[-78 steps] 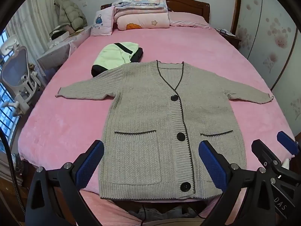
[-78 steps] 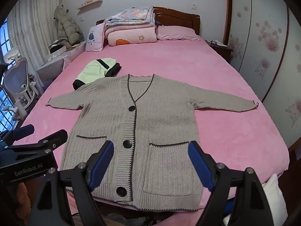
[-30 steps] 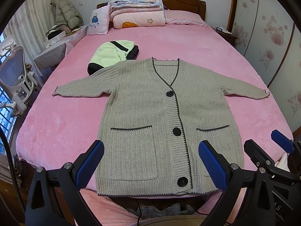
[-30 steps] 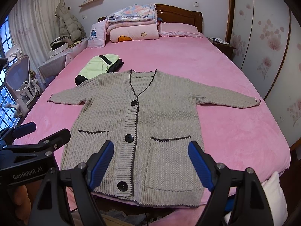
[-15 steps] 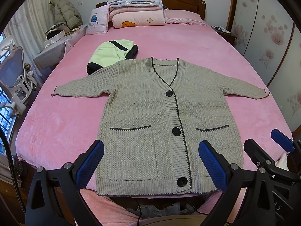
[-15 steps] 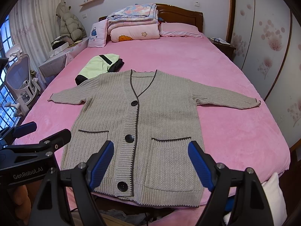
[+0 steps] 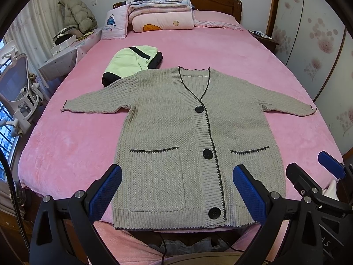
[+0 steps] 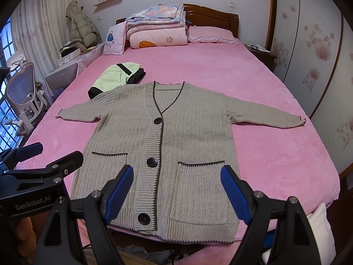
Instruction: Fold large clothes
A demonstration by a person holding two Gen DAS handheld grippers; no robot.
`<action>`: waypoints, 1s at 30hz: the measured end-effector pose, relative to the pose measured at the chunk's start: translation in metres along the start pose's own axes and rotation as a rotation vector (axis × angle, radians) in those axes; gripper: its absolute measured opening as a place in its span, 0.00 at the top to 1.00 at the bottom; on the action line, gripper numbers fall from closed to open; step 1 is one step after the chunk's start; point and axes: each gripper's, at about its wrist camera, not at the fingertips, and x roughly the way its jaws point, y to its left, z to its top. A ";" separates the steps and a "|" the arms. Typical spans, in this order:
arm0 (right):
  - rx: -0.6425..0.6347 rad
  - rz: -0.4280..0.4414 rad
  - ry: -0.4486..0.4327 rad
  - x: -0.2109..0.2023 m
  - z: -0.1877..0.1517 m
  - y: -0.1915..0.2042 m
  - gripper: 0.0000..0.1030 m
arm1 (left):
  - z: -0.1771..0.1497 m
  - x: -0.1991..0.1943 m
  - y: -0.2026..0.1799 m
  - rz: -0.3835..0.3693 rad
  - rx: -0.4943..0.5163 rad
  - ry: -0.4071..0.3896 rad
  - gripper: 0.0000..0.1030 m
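I am seeing, from left to right, an office chair (image 7: 16,88) standing beside the bed (image 7: 66,145), a green jacket (image 7: 130,63) lying by the cardigan's left shoulder, and folded quilts (image 7: 161,8) sitting at the headboard. The cardigan (image 7: 189,141) is lying flat and buttoned on the pink cover, sleeves spread, hem at the near edge. I am holding the left gripper (image 7: 176,190) and the right gripper (image 8: 176,190) above the hem, jaws spread wide, gripping nothing. Since half a second ago, hardly anything is shifting.
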 end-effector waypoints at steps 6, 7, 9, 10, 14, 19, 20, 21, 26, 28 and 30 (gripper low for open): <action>0.003 0.001 0.004 0.002 -0.001 0.000 0.21 | 0.001 0.002 0.001 0.002 0.001 0.005 0.03; 0.003 0.002 0.004 0.002 0.000 0.000 0.21 | 0.001 0.002 0.001 0.002 0.002 0.006 0.03; 0.005 0.004 0.006 0.003 -0.004 0.000 0.21 | 0.000 0.002 0.001 0.002 0.002 0.007 0.03; 0.003 0.002 0.005 0.002 -0.001 0.000 0.21 | 0.000 0.002 0.001 0.002 0.002 0.007 0.03; 0.004 0.003 0.004 0.002 -0.001 0.000 0.21 | 0.000 0.002 0.001 0.001 0.002 0.006 0.03; 0.006 0.003 0.006 0.003 -0.002 0.000 0.21 | 0.000 0.002 0.001 0.001 0.002 0.007 0.03; 0.006 0.003 0.006 0.002 0.000 -0.001 0.21 | 0.000 0.002 0.001 0.000 0.002 0.007 0.03; 0.007 0.004 0.006 0.003 -0.001 -0.001 0.21 | 0.000 0.003 0.001 0.000 0.003 0.008 0.03; 0.013 0.003 0.008 0.004 -0.002 -0.003 0.21 | -0.001 0.005 -0.001 -0.004 0.006 0.012 0.03; 0.013 0.003 0.008 0.004 -0.002 -0.004 0.21 | -0.002 0.006 -0.002 -0.006 0.007 0.015 0.03; 0.014 0.005 0.011 0.005 -0.001 -0.005 0.21 | -0.002 0.006 -0.002 -0.006 0.008 0.017 0.03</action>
